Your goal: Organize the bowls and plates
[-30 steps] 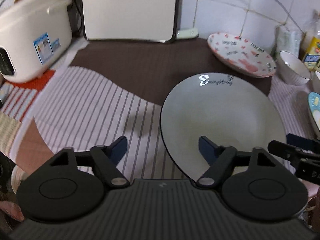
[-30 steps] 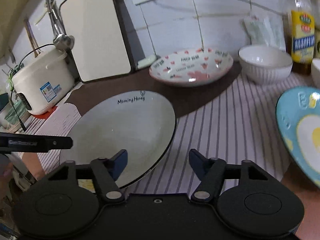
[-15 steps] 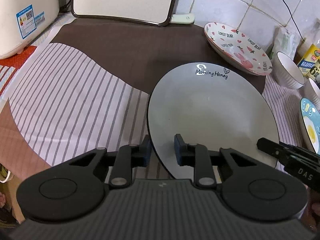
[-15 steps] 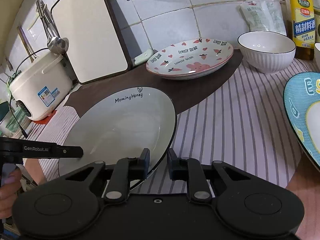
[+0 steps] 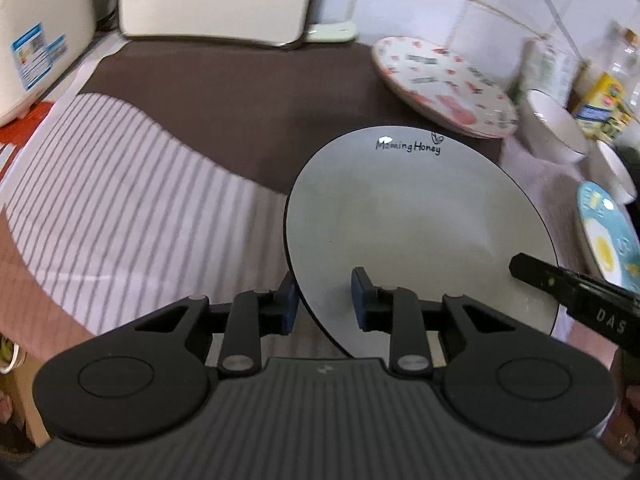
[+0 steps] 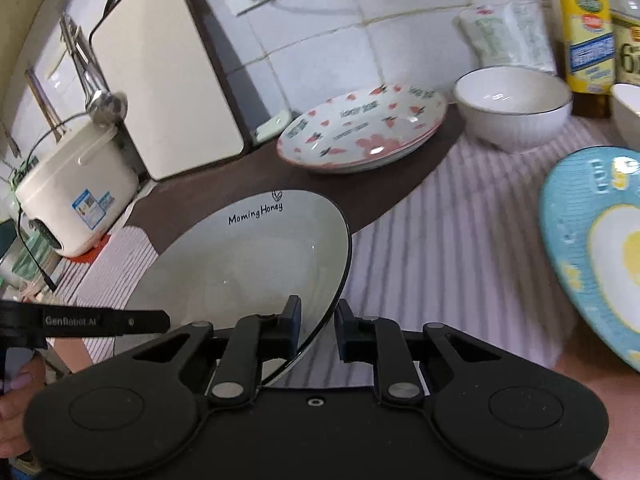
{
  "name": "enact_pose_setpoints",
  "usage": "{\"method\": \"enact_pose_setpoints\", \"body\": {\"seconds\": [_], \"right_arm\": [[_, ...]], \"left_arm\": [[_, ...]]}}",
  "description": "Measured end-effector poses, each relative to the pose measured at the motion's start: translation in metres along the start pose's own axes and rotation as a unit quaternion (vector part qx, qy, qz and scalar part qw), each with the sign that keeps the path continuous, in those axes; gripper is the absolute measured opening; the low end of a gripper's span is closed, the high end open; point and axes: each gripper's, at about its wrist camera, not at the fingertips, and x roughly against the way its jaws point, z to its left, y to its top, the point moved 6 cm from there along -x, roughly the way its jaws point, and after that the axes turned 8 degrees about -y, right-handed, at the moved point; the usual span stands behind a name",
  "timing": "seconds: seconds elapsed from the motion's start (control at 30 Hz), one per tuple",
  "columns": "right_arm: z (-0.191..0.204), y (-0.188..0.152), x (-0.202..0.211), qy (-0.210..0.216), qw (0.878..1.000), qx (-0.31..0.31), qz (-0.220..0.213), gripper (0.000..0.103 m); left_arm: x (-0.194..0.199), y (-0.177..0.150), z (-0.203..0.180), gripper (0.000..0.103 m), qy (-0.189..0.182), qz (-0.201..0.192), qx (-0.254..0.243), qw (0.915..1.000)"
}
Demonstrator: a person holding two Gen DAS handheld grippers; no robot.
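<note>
Both grippers are gripping the grey plate (image 5: pixel 416 224), which is sitting tilted over the striped cloth (image 5: pixel 120 184). The left gripper (image 5: pixel 323 300) is clamping the plate's near left rim, its jaws easing slightly apart while the pads are touching the rim. The right gripper (image 6: pixel 317 330) is clenching the plate's near right rim. The heart-patterned plate (image 6: pixel 362 130) is lying beyond the grey plate, the white bowl (image 6: pixel 512 108) further right of it.
</note>
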Motion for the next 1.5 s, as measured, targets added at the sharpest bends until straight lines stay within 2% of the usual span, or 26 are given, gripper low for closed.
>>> {"method": "enact_pose_setpoints", "body": {"seconds": [0.23,0.53,1.13,1.2,1.3,1.33,1.43,1.5], "right_arm": [[-0.035,0.001,0.032,-0.035,0.999,-0.025,-0.029,0.022],[-0.066,0.0,0.032,-0.064,0.997,-0.034,-0.031,0.022],[-0.061,-0.004,0.016,-0.099,0.995,-0.005,-0.017,0.023],[-0.058,-0.006,0.014,-0.116,0.993,0.011,-0.008,0.026],[-0.052,-0.008,0.022,-0.143,0.988,0.053,-0.024,0.028],[-0.051,-0.009,0.027,-0.148,0.987,0.062,-0.026,0.032],[-0.055,-0.011,0.046,-0.143,0.988,0.055,-0.032,0.039],[-0.062,-0.012,0.062,-0.143,0.988,0.043,-0.041,0.043]], "left_arm": [[-0.006,-0.001,-0.047,0.026,-0.038,0.001,-0.033,0.9988],[-0.035,0.0,-0.077,0.026,-0.062,0.028,-0.033,0.9971],[-0.053,0.006,-0.078,0.026,-0.049,0.041,-0.058,0.9963],[-0.054,0.005,-0.08,0.026,-0.04,0.043,-0.061,0.9964],[-0.051,0.004,-0.088,0.028,-0.006,0.037,-0.086,0.9956],[-0.05,0.002,-0.09,0.03,0.003,0.038,-0.095,0.9948],[-0.044,-0.002,-0.092,0.039,0.016,0.049,-0.101,0.9935],[-0.037,-0.005,-0.092,0.041,0.014,0.051,-0.097,0.9938]]}}
